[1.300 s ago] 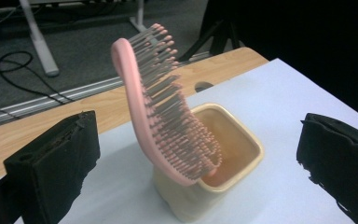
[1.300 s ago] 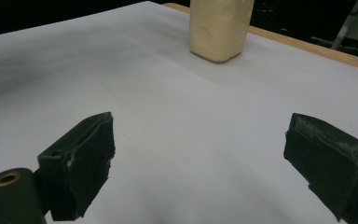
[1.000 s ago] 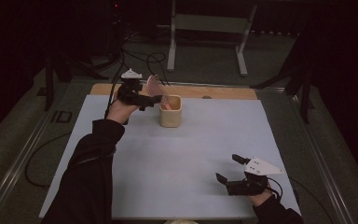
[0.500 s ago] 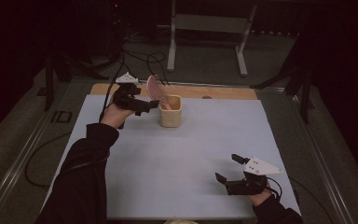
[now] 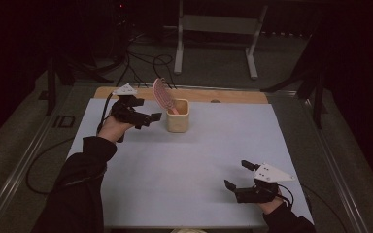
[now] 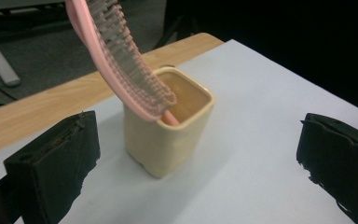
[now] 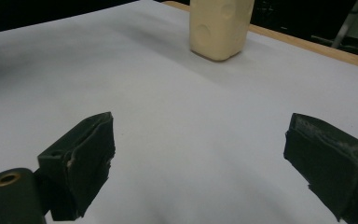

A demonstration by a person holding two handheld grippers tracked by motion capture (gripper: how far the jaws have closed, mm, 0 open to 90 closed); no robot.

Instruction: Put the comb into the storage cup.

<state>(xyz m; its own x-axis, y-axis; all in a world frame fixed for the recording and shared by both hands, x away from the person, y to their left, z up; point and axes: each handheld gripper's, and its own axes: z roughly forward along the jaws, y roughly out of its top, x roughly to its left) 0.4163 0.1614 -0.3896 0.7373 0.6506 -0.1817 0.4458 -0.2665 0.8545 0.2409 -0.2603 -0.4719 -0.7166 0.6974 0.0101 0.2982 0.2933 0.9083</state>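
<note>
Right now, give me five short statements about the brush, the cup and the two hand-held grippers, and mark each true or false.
1. The pink hairbrush stands handle-down in the cream cup. True.
2. The left hand-held gripper is clamped on the hairbrush. False: its jaws are open and hold nothing.
3. The cup lies tipped on its side. False: it stands upright on the white table cover.
4. The right hand-held gripper is open and holds nothing. True.
5. The right hand-held gripper touches the cup. False: it is at the near edge, far from it.

left gripper (image 5: 148, 118): arm extended, jaws wide apart | right gripper (image 5: 236, 174): low, apparently resting, jaws apart
</note>
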